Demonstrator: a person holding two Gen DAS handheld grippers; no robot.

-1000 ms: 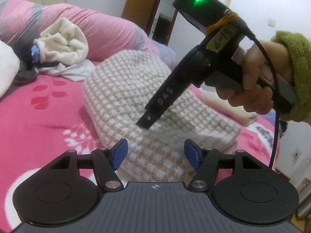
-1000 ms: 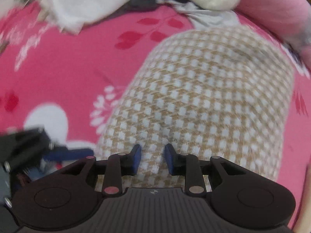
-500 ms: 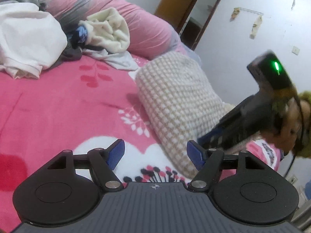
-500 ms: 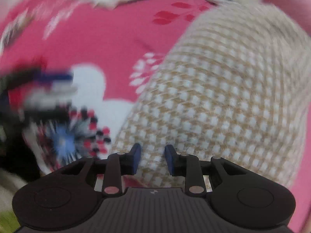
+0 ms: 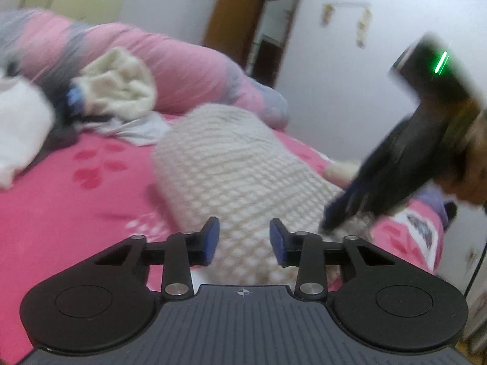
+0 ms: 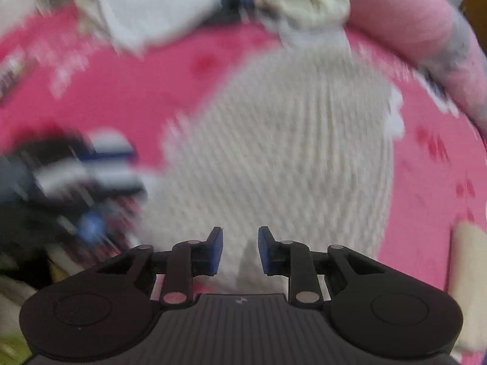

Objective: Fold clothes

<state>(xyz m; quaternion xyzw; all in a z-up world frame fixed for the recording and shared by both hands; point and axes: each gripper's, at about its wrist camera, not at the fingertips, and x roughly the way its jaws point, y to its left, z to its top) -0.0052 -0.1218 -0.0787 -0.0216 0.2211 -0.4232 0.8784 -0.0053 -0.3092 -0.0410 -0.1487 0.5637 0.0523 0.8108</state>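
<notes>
One folded checked garment (image 5: 237, 164) on the bed (image 5: 91, 200) from the left wrist; left gripper (image 5: 245, 240) fingers narrow, just closing with its near edge between them, apparently to shift it, contact unclear. From the right wrist, shows right gripper (image 6: 240, 251) fingers narrow, seemingly pinching a ridge of it as an anchor; counts at least three loose clothes (image 6: 158, 9) beyond.

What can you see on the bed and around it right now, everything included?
checked garment: one, beige and white, folded, mid-bed
sheet: one, pink, flowered, covers bed
rolled duvet: one, pink and grey, bed's far edge
cream fleece: one, against the duvet
white cloth: one, far left
cream item: one, right of garment, blurred
door: one, brown, back wall
left tool: black, blue pads, jaws just closing, garment edge between them, grip unclear
right tool: black, blue pads, pinching a garment ridge
hand: one, holding right tool
</notes>
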